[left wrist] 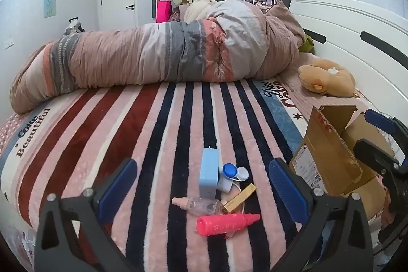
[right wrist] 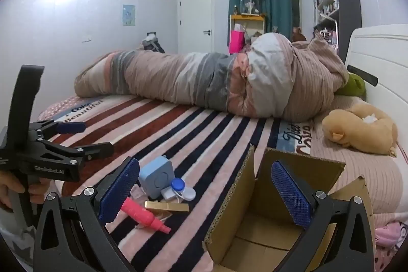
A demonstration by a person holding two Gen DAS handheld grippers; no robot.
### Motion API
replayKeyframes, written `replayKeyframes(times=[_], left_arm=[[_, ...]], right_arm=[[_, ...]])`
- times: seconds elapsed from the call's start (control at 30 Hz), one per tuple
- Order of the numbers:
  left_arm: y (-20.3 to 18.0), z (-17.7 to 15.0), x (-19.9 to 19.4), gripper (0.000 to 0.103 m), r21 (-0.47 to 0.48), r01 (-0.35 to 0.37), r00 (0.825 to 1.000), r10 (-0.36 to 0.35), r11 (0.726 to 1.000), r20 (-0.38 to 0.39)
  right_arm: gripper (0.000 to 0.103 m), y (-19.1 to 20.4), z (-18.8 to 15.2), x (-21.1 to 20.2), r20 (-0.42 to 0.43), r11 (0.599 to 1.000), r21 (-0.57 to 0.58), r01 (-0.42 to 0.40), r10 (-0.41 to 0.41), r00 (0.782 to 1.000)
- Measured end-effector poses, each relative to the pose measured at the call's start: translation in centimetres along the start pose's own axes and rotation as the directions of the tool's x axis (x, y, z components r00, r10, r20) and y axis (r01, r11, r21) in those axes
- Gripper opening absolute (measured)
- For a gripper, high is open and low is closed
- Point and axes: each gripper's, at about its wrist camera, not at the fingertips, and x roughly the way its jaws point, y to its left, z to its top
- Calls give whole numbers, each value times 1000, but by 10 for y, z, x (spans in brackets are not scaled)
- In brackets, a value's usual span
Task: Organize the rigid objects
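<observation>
Left claw (left wrist: pixel 201 185): jaws at full spread, holding nothing; it hovers over the cluster, which lies between and just ahead of its blue pads.
Right claw (right wrist: pixel 204 185): equally wide open and empty; poised over the near rim of the box, with the cluster to its left.
Cluster location: small items heaped together on the striped pink, navy and red fleece blanket (left wrist: pixel 158 119) covering the bed.
Pink plastic spray bottle (left wrist: pixel 225 223): lying on its side, nearest the left claw. Judged light, stiff and smooth, liable to roll; best pinched across the mid-body, not the tapered nozzle.
Clear bottle with peach cap (left wrist: pixel 201 205): just beyond the pink one, touching it. Judged thin-walled and slippery; moderate squeeze advised.
Gold rectangular tube (left wrist: pixel 241 196): slanted over the heap; flat faces offer a secure hold across its width.
Pale blue square plastic device (left wrist: pixel 209 173): standing on edge, furthest ahead. Rigid; grasp across the flat sides.
White and blue contact lens case (left wrist: pixel 236 172): beside the device; small, low, awkward to pinch.
Open brown cardboard box (right wrist: pixel 257 233): right of the left claw, directly under the right claw; presumed destination. Light, and may shift on the soft bedding.
</observation>
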Motion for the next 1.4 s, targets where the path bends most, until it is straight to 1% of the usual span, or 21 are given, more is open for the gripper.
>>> replayKeyframes(times=[0.13, 0.17, 0.2, 0.23, 0.4, 0.47, 0.8, 1.4], left_arm=[[2, -1, 0, 103, -10, 9, 1000, -9, 1000, -8], [2, -1, 0, 103, -9, 7, 1000, -7, 1000, -8], [2, -1, 0, 103, -8, 5, 1000, -5, 1000, -7], [1, 0, 1, 103, -5, 3, 1000, -3, 1000, -12], [1, 0, 0, 103, -5, -3, 1000, 3, 1000, -12], [4, 0, -1, 103, -8, -3, 1000, 3, 1000, -12], [10, -1, -4, 103, -26, -6, 1000, 6, 1000, -7], [16, -3, -6, 103, -30, -21, 1000, 21, 999, -7]], right_arm=[[103, 5, 1, -2, 19, 1000, -21, 13, -13, 1000], [103, -1, -1, -4, 17, 1000, 8, 3, -3, 1000], [103, -1, -2, -1, 9, 1000, 21, -5, 5, 1000], [103, -3, -1, 5, -19, 999, 33, -7, 8, 1000], [103, -7, -2, 5, -20, 1000, 8, 6, -6, 1000], [103, 1, -1, 6, -27, 1000, 5, 10, -9, 1000], [103, 4, 0, 7, -31, 1000, -6, 10, -10, 999], [103, 11, 0, 6, -31, 1000, -8, 7, -8, 999]])
